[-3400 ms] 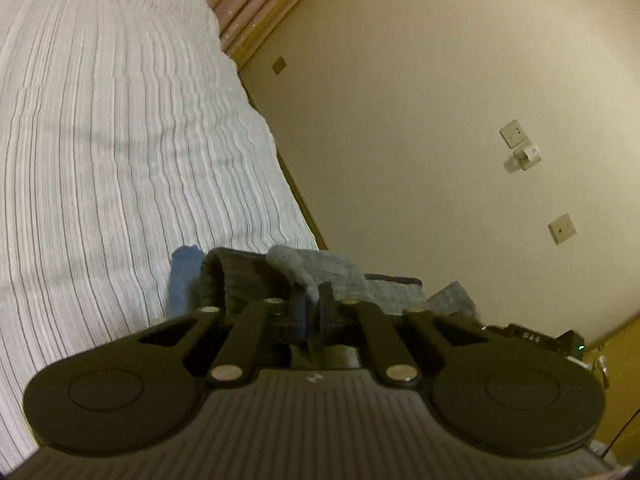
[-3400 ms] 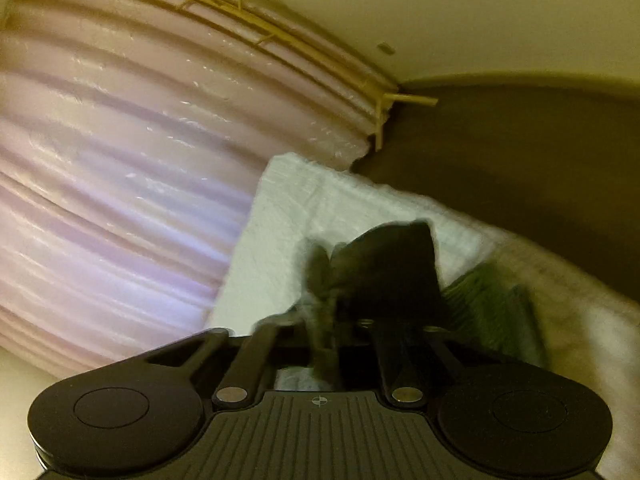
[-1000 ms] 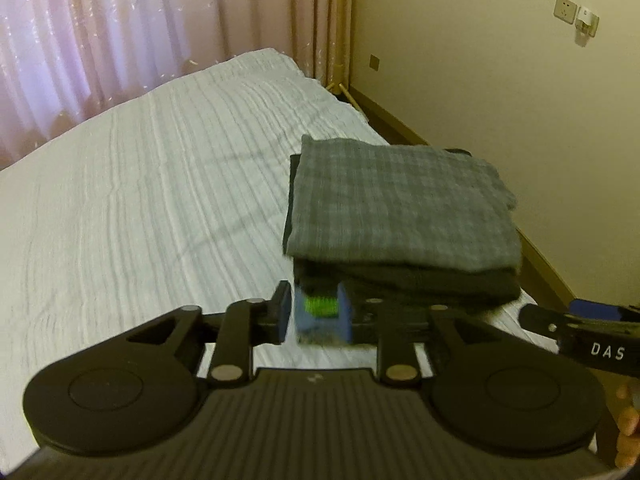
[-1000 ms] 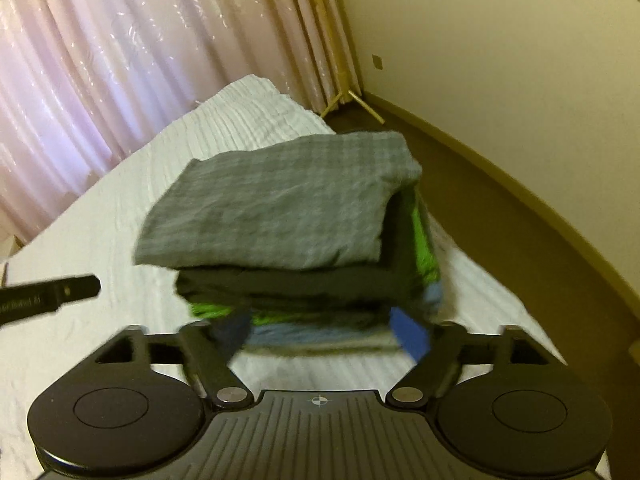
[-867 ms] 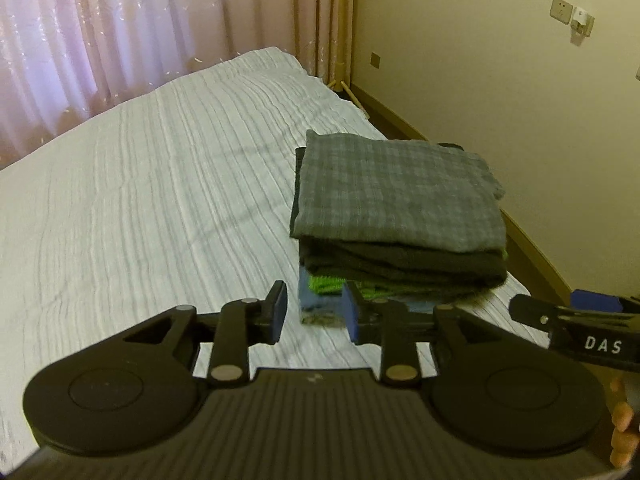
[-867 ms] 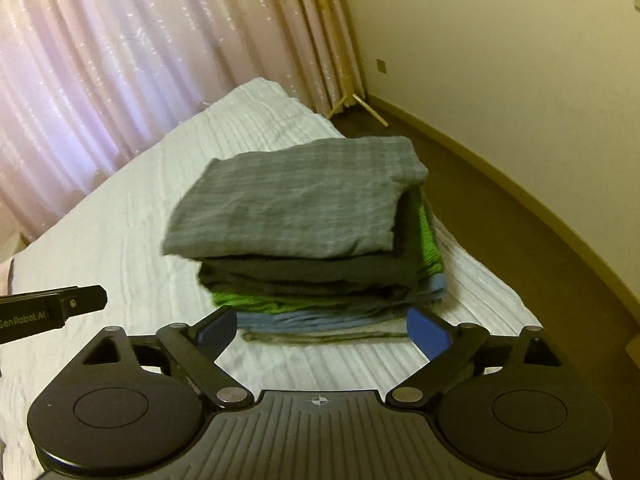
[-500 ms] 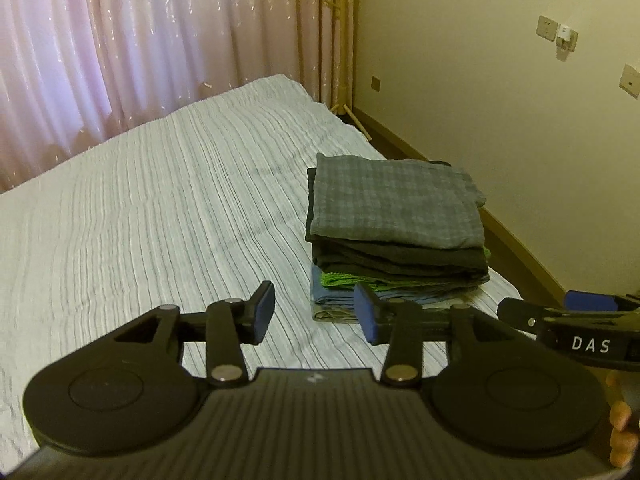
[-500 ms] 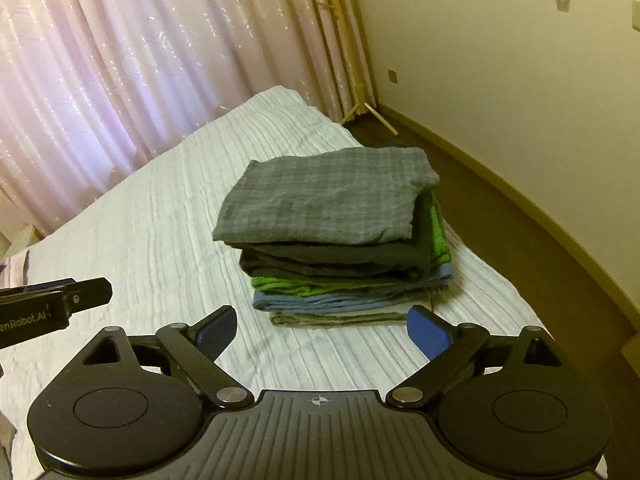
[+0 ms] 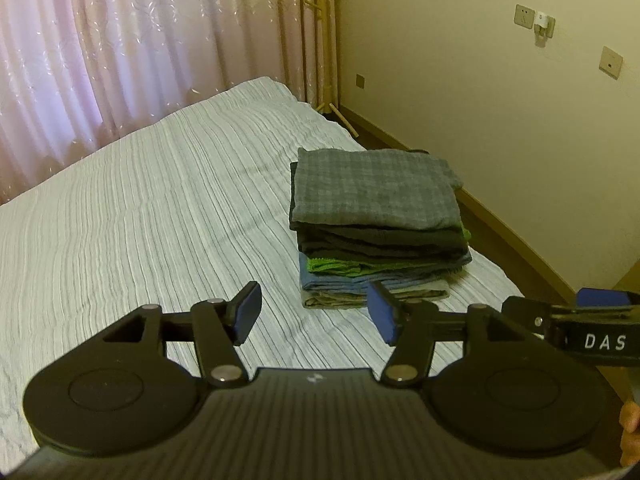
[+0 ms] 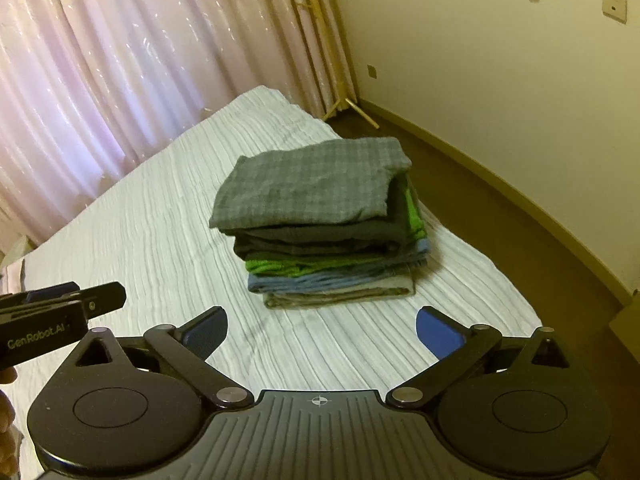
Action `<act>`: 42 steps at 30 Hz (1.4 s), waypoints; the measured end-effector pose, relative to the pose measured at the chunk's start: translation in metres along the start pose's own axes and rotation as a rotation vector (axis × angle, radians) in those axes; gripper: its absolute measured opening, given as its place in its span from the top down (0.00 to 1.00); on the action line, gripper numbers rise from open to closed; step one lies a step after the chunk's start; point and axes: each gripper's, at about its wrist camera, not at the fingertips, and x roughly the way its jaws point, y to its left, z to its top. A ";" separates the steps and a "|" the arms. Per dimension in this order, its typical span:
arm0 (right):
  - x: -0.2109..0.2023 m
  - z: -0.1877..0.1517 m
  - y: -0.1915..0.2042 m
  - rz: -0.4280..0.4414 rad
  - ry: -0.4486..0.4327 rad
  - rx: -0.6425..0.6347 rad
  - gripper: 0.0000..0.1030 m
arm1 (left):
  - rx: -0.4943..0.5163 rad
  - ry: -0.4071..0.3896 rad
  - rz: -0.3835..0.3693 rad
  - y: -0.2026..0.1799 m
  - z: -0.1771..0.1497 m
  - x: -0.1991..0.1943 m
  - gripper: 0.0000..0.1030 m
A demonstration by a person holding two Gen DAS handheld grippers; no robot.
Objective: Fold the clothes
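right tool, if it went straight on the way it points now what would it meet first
Most likely the stack of folded clothes on the bed. The right tool is open and empty, with only bare bedsheet before the pile's lower layers. Depth is hard to judge.

In the stack of folded clothes (image 9: 376, 216), the grey checked top piece covers all but the edges of the layers beneath, so their cut cannot be told. The bed (image 9: 140, 208) runs out of the left wrist view at left. Of the person, only fingertips (image 9: 630, 436) show at the right edge, with blurred fingers (image 10: 6, 420) at the right wrist view's left edge.
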 end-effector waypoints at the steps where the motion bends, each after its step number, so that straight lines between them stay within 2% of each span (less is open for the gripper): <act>1: 0.001 -0.002 0.000 -0.009 0.004 -0.002 0.00 | 0.003 0.004 0.001 -0.001 -0.001 0.001 0.45; 6: 0.006 -0.008 -0.001 -0.060 0.040 -0.011 0.00 | 0.012 0.029 0.006 -0.005 -0.007 0.006 0.45; 15: 0.012 -0.012 -0.002 -0.086 0.053 -0.037 0.00 | 0.031 0.055 0.019 -0.010 -0.016 0.011 0.43; 27: 0.018 -0.015 -0.006 -0.062 0.068 -0.059 0.00 | 0.041 0.080 0.035 -0.014 -0.020 0.017 0.40; 42: 0.027 -0.013 0.000 -0.036 0.088 -0.100 0.00 | 0.003 0.108 0.046 -0.007 -0.029 0.025 0.40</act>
